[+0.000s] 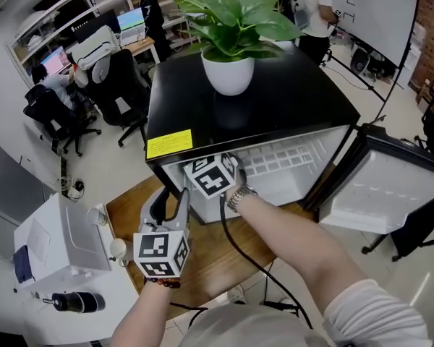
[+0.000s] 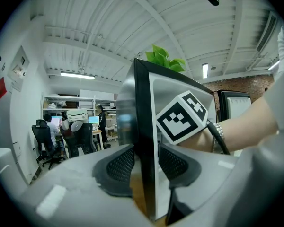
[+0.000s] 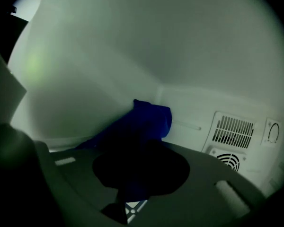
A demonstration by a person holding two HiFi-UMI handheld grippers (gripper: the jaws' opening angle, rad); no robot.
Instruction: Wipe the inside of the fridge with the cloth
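Two tools, one fridge, one cloth: the left tool (image 2: 144, 163) is clamped on the front left edge of the black fridge (image 1: 311, 92). The fridge stands on a wooden counter (image 1: 217, 259) with one potted plant (image 1: 230, 71) on top and its door (image 1: 380, 194) open at right. Inside, the right tool (image 3: 141, 171) grips the blue cloth (image 3: 151, 117), which juts past its tips into the white rear corner. The jaws there are dark and indistinct, and the head view hides the cloth.
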